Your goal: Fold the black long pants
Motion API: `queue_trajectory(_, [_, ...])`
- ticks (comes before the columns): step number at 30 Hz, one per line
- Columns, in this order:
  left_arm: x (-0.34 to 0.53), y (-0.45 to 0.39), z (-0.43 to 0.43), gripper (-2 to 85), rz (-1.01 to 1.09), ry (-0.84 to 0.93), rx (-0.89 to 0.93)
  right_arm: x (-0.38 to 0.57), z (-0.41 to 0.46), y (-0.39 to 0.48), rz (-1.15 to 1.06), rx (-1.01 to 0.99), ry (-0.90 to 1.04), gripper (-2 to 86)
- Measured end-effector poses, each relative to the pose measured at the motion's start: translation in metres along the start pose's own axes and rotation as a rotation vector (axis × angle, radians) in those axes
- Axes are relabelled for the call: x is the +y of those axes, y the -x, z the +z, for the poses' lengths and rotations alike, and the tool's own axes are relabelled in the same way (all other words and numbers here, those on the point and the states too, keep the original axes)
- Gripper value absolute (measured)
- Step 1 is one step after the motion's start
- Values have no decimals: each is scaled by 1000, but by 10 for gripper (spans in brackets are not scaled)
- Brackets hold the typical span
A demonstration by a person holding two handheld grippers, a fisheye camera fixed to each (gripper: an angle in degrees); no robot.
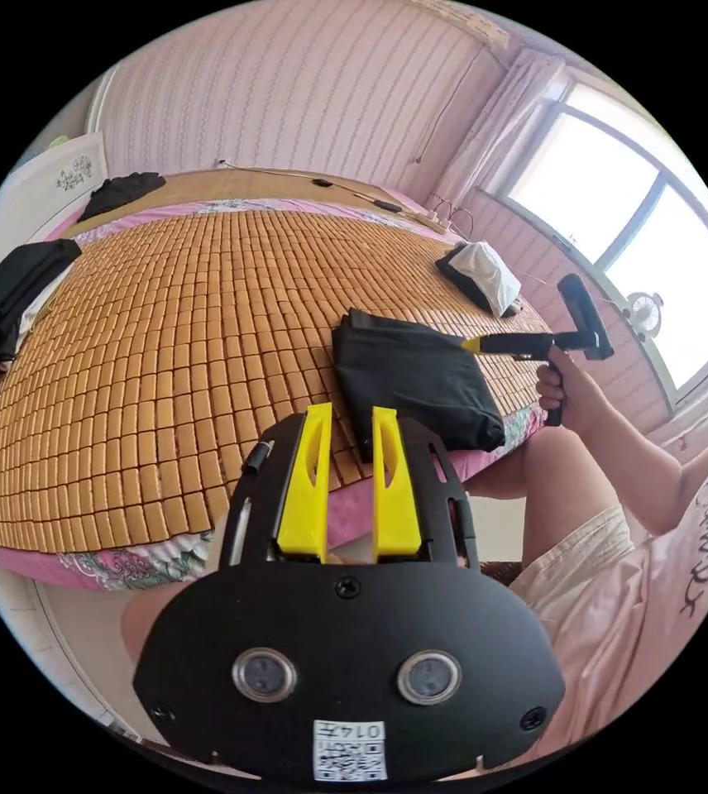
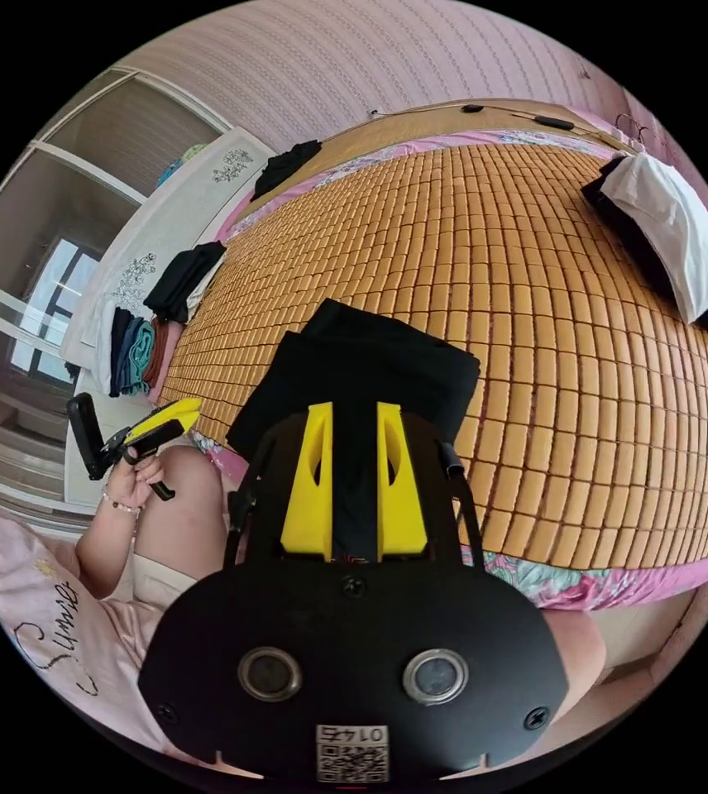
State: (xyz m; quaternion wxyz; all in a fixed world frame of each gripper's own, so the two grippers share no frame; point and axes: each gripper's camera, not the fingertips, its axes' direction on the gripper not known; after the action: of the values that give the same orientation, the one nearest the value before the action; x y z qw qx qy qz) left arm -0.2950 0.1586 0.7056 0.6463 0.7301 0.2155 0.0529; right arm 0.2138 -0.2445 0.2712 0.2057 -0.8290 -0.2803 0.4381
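Bright daylight, blown-out window (image 1: 627, 240), sharp focus, fisheye bending at edges

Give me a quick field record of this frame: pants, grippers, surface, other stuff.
pants: black pants folded into a compact stack near the bed's edge
surface: bamboo mat over the bed
left gripper: open, holding nothing, off the pants
right gripper: open, above the pants; seen from the left gripper view its tip is at the stack's edge
other: dark clothes at the far side, white pillow

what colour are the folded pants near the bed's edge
Black, plain, with no pattern: the folded pants show best in the right gripper view.
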Motion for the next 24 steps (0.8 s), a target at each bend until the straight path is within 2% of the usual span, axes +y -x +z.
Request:
queue_trajectory(3, [-19,24,27,111,-69,-3,135,26,-6,-19,82,102,-18,101])
queue_trajectory(6, [-39,42,59,120,-96,74,191,45,2,-34,163,18,-14,110])
queue_trajectory(11, [-58,57,82,130,-83,135,180,52,31,-30,195,-1,-28,130])
queue_trajectory(16, [-67,61,105,114,-60,215,156,35,65,-23,214,-73,-77,86])
queue_trajectory(20, [-61,63,98,73,-42,201,87,22,85,-11,205,-144,-41,49])
queue_trajectory(22, [-53,75,91,48,-87,164,146,15,83,3,173,-191,-51,39])
queue_trajectory(24, [-45,85,84,44,-144,141,176,-6,72,49,37,-220,-64,33])
